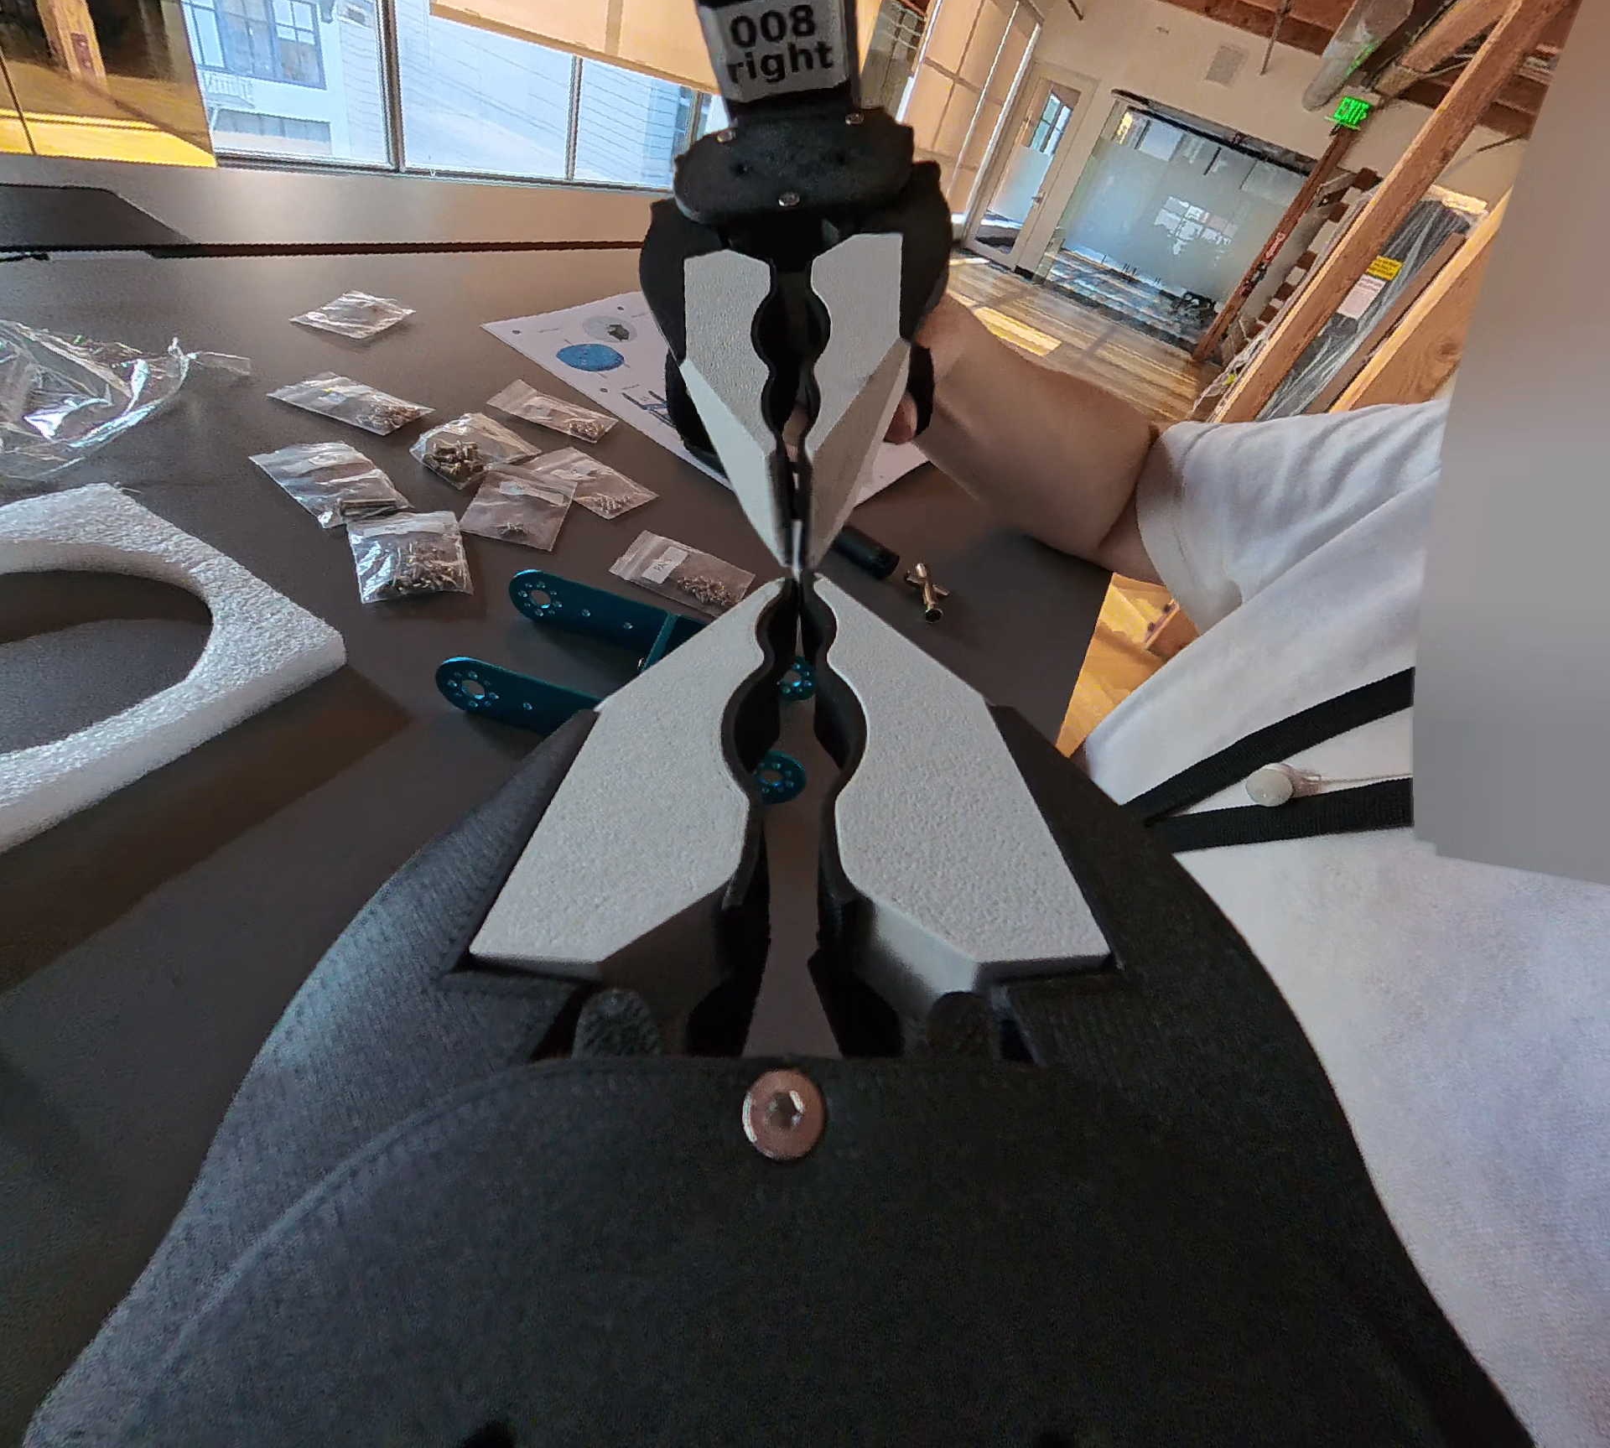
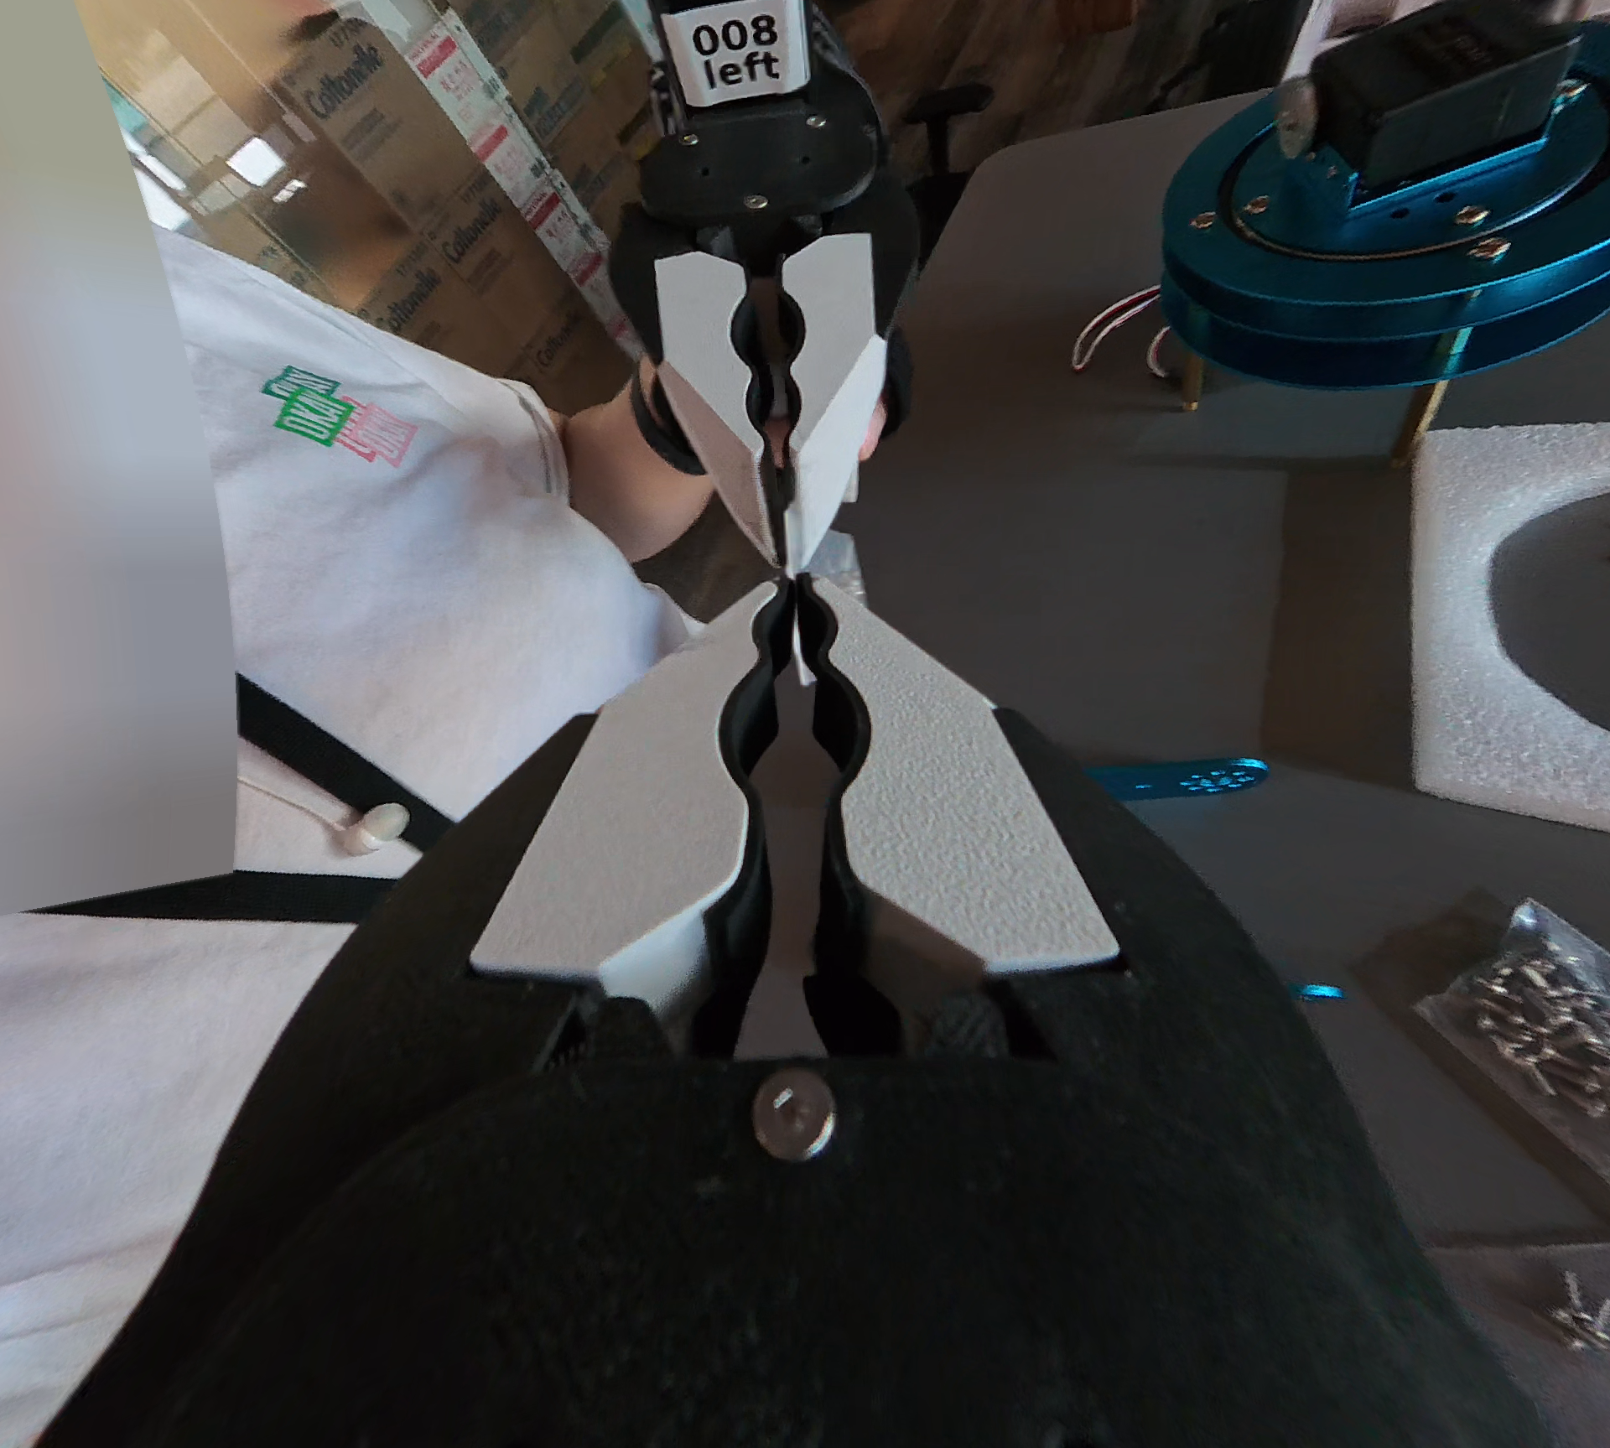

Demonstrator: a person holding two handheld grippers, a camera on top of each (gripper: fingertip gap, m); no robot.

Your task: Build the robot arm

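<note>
My left gripper (image 1: 797,589) and my right gripper (image 1: 798,561) meet tip to tip above the dark table (image 1: 261,840). Both are shut. A thin white flat piece (image 2: 801,653), seen edge-on, is pinched between the right gripper's (image 2: 797,589) fingers; it also shows in the left wrist view (image 1: 796,535). The left gripper (image 2: 787,563) closes on its other end. What the piece is cannot be told. Blue metal brackets (image 1: 601,622) lie on the table just below the tips.
Several small clear bags of screws (image 1: 409,557) lie left of the grippers, with a printed sheet (image 1: 592,352) and white foam packing (image 1: 131,622). A blue round base carrying a black servo (image 2: 1394,256) stands at the right. A person in a white shirt (image 1: 1307,535) sits close. Both grippers' tips are close together, under 4 cm apart.
</note>
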